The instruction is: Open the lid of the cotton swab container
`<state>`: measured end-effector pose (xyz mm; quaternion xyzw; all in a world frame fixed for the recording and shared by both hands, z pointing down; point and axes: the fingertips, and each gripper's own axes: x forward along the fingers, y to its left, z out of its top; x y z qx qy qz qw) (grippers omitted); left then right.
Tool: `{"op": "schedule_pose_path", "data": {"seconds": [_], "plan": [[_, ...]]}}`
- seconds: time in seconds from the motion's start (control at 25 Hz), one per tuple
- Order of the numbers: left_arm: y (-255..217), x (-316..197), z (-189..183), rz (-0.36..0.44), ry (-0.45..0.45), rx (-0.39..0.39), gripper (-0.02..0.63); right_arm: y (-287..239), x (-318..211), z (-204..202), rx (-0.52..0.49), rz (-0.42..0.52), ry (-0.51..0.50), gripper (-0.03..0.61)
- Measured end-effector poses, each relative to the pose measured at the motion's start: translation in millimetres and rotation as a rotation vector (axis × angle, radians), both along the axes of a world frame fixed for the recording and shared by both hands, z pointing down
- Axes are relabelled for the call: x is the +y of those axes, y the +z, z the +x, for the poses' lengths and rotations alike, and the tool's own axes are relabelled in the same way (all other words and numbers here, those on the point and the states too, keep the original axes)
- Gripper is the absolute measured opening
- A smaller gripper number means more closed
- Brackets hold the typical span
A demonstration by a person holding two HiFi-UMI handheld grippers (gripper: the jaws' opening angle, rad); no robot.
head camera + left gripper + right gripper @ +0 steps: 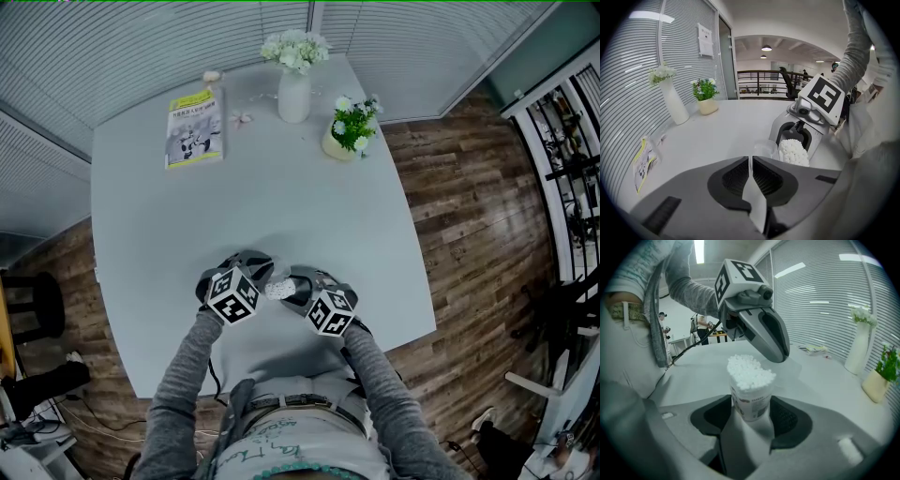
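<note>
The cotton swab container, a small labelled tub, stands upright between the jaws of my right gripper, which is shut on its body. Its top is uncovered and white swab heads bulge out. My left gripper is shut on the thin edge of the clear lid, which hangs just left of the swabs. In the head view both grippers meet over the near table edge, left gripper and right gripper on either side of the container.
The pale table carries a white vase of flowers, a small potted plant and a booklet at its far end. Wooden floor lies to the right; the person's body is close behind the grippers.
</note>
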<state>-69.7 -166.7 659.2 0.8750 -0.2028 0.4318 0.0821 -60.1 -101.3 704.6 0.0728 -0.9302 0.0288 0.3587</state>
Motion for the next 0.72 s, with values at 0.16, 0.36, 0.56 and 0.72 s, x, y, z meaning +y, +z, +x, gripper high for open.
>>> {"op": "schedule_pose_path", "data": {"seconds": [0.16, 0.36, 0.56, 0.72], "plan": [[-8.3, -0.1, -1.1, 0.033, -0.024, 0.025, 0.024, -2.3, 1.2, 0.5, -0.016, -0.013, 0.010, 0.253], [-15.8, 1.4, -2.8, 0.063, -0.050, 0.059, 0.052, -7.8, 0.6, 1.7, -0.030, -0.022, 0.033, 0.265], [-22.9, 2.0, -7.1, 0.071, -0.082, 0.094, 0.100, -14.5, -1.5, 3.6, -0.037, -0.017, 0.051, 0.270], [-30.5, 4.6, -13.2, 0.090, -0.114, 0.109, 0.100, -18.4, -1.3, 6.8, -0.030, -0.010, 0.051, 0.272]]}}
